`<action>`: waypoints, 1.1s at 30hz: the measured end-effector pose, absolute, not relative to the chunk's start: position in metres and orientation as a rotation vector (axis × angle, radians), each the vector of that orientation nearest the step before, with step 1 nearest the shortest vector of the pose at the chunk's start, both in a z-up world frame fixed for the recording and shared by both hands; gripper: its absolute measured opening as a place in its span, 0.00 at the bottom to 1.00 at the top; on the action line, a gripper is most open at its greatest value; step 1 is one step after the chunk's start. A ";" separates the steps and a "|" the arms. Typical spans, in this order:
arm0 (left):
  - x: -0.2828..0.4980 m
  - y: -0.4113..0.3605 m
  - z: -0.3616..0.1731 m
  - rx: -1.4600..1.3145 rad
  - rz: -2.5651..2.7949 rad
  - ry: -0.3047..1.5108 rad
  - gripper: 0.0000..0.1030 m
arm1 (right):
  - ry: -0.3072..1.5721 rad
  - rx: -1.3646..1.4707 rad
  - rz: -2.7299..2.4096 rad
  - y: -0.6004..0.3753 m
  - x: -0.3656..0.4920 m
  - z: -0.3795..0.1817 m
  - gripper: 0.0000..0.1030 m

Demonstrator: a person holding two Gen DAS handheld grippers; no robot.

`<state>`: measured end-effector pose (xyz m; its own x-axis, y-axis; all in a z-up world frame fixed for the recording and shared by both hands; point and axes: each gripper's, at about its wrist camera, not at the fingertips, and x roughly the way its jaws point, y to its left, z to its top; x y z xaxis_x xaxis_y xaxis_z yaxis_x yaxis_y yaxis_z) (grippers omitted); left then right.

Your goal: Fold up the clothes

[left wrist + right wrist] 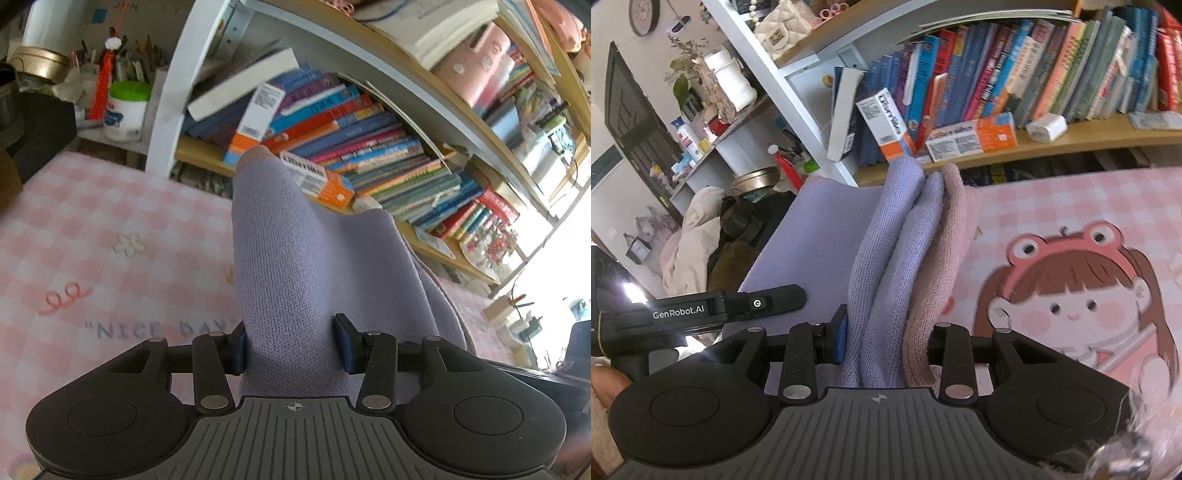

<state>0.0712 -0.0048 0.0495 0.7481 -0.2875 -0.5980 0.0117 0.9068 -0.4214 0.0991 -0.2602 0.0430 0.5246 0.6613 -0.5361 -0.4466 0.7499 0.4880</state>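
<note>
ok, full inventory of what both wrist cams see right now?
knit garment: one, lilac with a pink part, lifted above the mat, held in both grippers
mat: one, pink-and-white check with a cartoon girl print, under the garment
books: many, mixed colours, on the wooden shelf behind the mat
cartons: two, orange and white, by the books
jar: one, white with a green lid, left of the shelf post
cream bag: one, quilted, upper shelf
left gripper: black, blue pads, shut on the garment
right gripper: black, shut on bunched folds
</note>
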 end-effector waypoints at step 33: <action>0.207 0.079 -0.019 -0.410 -0.202 0.767 0.43 | 0.772 0.185 0.586 -0.158 0.223 -0.011 0.30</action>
<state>0.2066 0.0790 -0.0191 0.7062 -0.3231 -0.6300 0.0292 0.9023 -0.4301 0.2233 -0.1580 -0.0110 0.5671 0.5610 -0.6031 -0.4294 0.8262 0.3648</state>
